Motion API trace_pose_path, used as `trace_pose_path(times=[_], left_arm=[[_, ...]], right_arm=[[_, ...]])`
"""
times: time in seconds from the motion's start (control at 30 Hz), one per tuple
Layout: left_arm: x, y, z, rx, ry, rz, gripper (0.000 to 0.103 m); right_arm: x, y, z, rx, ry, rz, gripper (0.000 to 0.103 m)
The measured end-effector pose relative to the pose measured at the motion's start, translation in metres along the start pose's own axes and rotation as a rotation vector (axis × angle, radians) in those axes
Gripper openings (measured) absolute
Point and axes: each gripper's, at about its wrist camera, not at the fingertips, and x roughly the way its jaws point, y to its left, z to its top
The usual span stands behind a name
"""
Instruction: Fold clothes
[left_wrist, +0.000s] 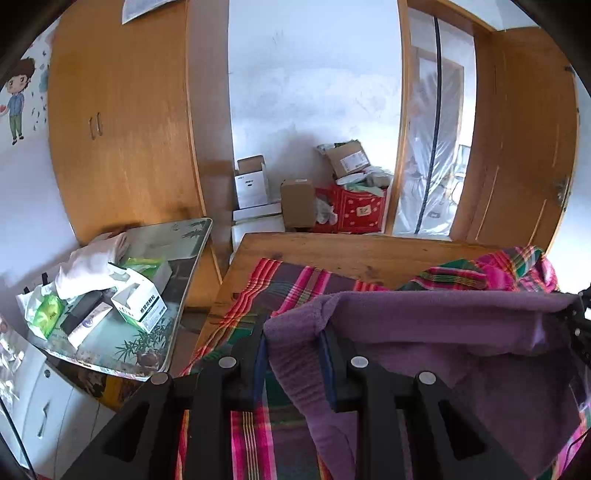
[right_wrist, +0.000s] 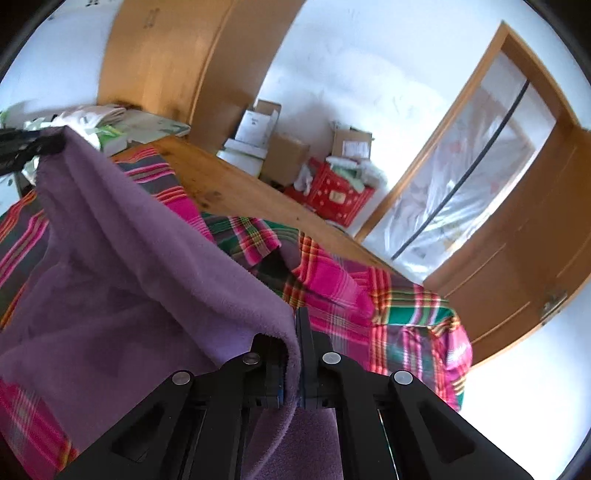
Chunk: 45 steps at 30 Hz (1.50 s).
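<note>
only the left wrist view shows the cluttered glass tabletop (left_wrist: 184, 236) at left, with one white-and-blue medicine box (left_wrist: 142, 301). one fuzzy purple fleece garment (left_wrist: 443, 332) hangs lifted over the pink plaid bed sheet (left_wrist: 288, 280), stretched between two grippers: left hand-held gripper (left_wrist: 295, 354) clamped on one corner, right hand-held gripper (right_wrist: 291, 354) pinched on another.

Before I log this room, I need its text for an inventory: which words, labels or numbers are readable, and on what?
"感冒灵颗粒", as far as it can be made out: white medicine box on the side table.
Shipping label on the cardboard box: too small.
Label on the white carton: blurred.
Nothing else is readable.
</note>
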Motion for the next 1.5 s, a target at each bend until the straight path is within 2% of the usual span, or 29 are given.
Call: trace_pose_path(times=[0.1, 0.33, 0.43, 0.53, 0.63, 0.73, 0.83, 0.97, 1.13, 1.3, 1.37, 1.5], left_arm=[[0.023, 0.001, 0.002, -0.017, 0.048, -0.015, 0.026], [0.060, 0.006, -0.011, -0.062, 0.177, -0.085, 0.027], [0.056, 0.017, -0.016, -0.107, 0.189, -0.146, 0.031], [0.044, 0.026, -0.023, -0.126, 0.214, -0.163, 0.036], [0.028, 0.031, -0.029, -0.129, 0.206, -0.186, 0.036], [0.017, 0.039, -0.029, -0.155, 0.205, -0.236, 0.036], [0.012, 0.048, -0.030, -0.176, 0.214, -0.190, 0.036], [0.002, 0.060, -0.037, -0.210, 0.228, -0.199, 0.036], [-0.009, 0.038, -0.063, -0.141, 0.283, -0.247, 0.036], [-0.010, 0.023, -0.096, -0.207, 0.390, -0.346, 0.036], [-0.012, 0.018, -0.108, -0.231, 0.427, -0.355, 0.036], [-0.022, 0.008, -0.123, -0.215, 0.454, -0.346, 0.036]], right_arm=[[0.022, 0.001, 0.011, 0.000, 0.042, -0.035, 0.004], [0.048, -0.006, 0.016, 0.094, 0.139, -0.036, 0.004], [0.059, -0.009, 0.018, 0.136, 0.181, -0.036, 0.004], [0.067, -0.014, 0.019, 0.197, 0.219, -0.013, 0.006], [0.063, -0.019, 0.018, 0.253, 0.219, 0.029, 0.008], [0.060, -0.028, 0.018, 0.329, 0.221, 0.032, 0.011], [0.059, -0.037, 0.018, 0.385, 0.225, 0.021, 0.011], [0.057, -0.034, 0.014, 0.379, 0.232, 0.006, 0.011], [0.033, -0.028, 0.012, 0.362, 0.157, 0.019, 0.015], [-0.003, -0.015, 0.002, 0.290, 0.059, 0.055, 0.016], [-0.018, -0.012, -0.008, 0.308, 0.038, 0.078, 0.016], [-0.048, -0.006, -0.036, 0.338, -0.011, 0.136, 0.016]])
